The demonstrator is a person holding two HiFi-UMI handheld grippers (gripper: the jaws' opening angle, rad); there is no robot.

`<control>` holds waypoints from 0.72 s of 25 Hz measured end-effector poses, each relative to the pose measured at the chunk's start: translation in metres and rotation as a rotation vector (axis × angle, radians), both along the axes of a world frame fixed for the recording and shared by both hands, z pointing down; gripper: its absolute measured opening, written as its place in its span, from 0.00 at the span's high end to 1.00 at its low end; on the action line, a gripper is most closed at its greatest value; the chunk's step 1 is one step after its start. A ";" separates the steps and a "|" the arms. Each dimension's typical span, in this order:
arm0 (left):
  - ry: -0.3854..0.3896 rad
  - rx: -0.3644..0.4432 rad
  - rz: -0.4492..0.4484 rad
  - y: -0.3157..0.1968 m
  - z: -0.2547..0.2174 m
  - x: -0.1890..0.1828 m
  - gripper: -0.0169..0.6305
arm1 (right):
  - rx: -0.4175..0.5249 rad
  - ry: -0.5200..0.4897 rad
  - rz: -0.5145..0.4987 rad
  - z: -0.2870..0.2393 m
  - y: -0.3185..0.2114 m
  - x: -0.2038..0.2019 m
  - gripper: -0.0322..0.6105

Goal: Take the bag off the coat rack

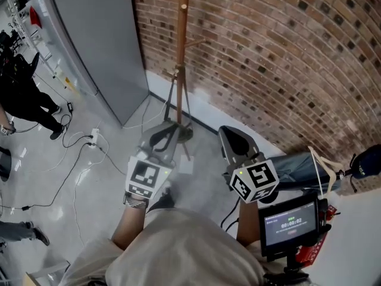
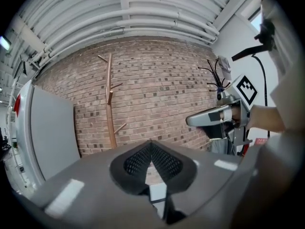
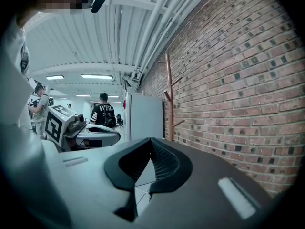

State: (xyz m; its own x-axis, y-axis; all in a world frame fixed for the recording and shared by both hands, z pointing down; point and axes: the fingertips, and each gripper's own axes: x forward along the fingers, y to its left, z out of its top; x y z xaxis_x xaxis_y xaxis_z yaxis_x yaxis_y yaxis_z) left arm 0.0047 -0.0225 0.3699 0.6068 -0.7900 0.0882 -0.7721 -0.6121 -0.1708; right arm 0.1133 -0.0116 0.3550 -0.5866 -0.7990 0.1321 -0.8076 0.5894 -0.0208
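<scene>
The wooden coat rack (image 1: 181, 52) stands against the brick wall, and I see no bag on its pegs. It also shows in the left gripper view as the coat rack (image 2: 110, 104), and in the right gripper view as the coat rack (image 3: 169, 99). A blue-grey cloth bag with cream straps (image 1: 300, 170) lies at the right edge. My left gripper (image 1: 165, 130) is held level, short of the rack's base, shut and empty. My right gripper (image 1: 232, 137) is beside it, also shut and empty. The jaws meet on the left gripper (image 2: 151, 146) and on the right gripper (image 3: 151, 146).
A tall grey cabinet (image 1: 95, 46) stands left of the rack. Cables and a power strip (image 1: 92, 139) lie on the floor. People (image 1: 24, 94) stand at the far left. A small monitor (image 1: 290, 224) is on the white table (image 1: 357, 237) at the right.
</scene>
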 end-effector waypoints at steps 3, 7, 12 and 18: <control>0.005 0.003 0.008 -0.029 -0.005 -0.013 0.97 | -0.004 0.002 0.012 -0.003 -0.026 -0.011 0.95; 0.015 -0.007 0.019 -0.060 -0.006 -0.028 0.97 | -0.011 0.007 0.027 -0.005 -0.055 -0.025 0.95; 0.020 -0.015 0.041 -0.090 -0.004 -0.042 0.97 | -0.017 -0.001 0.040 -0.007 -0.086 -0.042 0.95; 0.034 -0.015 0.046 -0.120 -0.004 -0.060 0.97 | -0.017 0.008 0.048 -0.007 -0.114 -0.060 0.95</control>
State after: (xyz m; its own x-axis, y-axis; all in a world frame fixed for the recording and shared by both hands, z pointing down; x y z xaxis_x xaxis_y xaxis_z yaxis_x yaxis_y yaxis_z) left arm -0.0555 -0.1424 0.3659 0.6455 -0.7597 0.0784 -0.7480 -0.6496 -0.1358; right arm 0.0535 -0.1257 0.3485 -0.5465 -0.8239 0.1503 -0.8351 0.5497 -0.0233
